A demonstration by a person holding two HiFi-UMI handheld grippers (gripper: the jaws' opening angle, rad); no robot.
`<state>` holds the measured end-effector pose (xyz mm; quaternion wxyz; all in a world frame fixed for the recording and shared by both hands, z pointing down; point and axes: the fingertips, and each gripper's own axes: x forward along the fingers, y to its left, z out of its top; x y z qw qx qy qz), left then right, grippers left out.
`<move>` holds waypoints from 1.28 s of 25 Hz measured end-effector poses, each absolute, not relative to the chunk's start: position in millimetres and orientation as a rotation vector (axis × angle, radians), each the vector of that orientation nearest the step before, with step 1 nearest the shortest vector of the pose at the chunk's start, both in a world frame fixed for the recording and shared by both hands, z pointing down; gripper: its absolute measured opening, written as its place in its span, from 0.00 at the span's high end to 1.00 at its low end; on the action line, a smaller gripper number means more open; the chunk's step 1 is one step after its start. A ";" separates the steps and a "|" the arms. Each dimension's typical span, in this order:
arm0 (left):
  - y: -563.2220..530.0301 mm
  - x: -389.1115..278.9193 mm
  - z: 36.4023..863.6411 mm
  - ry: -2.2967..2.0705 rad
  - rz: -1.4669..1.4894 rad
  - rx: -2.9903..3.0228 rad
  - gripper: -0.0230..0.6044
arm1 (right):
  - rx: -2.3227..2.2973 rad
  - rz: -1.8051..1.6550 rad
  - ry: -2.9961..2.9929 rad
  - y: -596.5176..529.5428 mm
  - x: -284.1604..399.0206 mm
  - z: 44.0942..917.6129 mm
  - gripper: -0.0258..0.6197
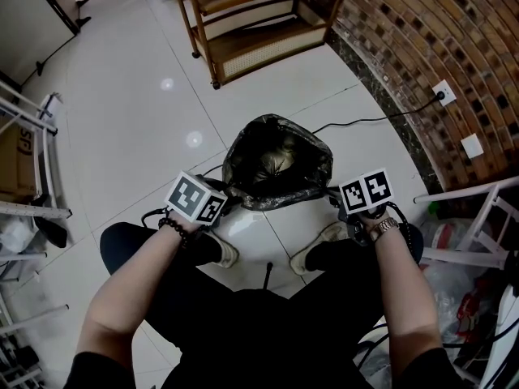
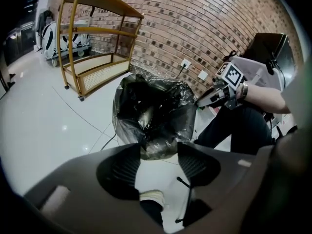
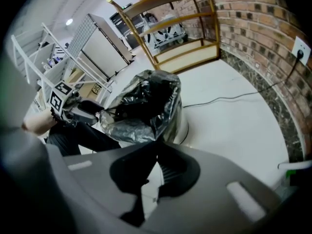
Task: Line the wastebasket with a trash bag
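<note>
The person's shoes (image 1: pixel 225 251) rest on the white tiled floor (image 1: pixel 138 112), just short of the wastebasket (image 3: pixel 180 122). The left gripper (image 2: pixel 158 149) has its jaws apart, with the black trash bag (image 1: pixel 276 164) hanging at their tips, unpinched. On the opposite side of the rim, the right gripper (image 3: pixel 157 144) is clenched on the bag's folded-over hem. The bag sits in the wastebasket, mouth open, its edge draped outside. Beyond it a black cable (image 1: pixel 365 120) runs to a wall socket (image 1: pixel 443 93) in the brick wall (image 1: pixel 430 47), beside a wooden shelf (image 1: pixel 259 23).
</note>
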<state>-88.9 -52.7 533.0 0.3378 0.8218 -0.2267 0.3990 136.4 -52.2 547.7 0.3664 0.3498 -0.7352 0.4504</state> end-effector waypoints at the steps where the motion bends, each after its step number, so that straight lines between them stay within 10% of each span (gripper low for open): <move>1: -54.3 -88.4 534.5 -0.598 1.042 2.140 0.58 | 0.893 1.162 -1.882 -50.3 137.1 550.1 0.95; 7: -67.9 -87.1 537.1 -0.625 1.054 2.158 0.46 | 0.850 1.174 -1.834 -43.5 137.4 563.7 0.56; 32: -137.8 -72.0 567.7 -0.692 1.098 2.157 0.39 | 1.059 0.794 -1.890 -154.7 117.4 576.2 0.52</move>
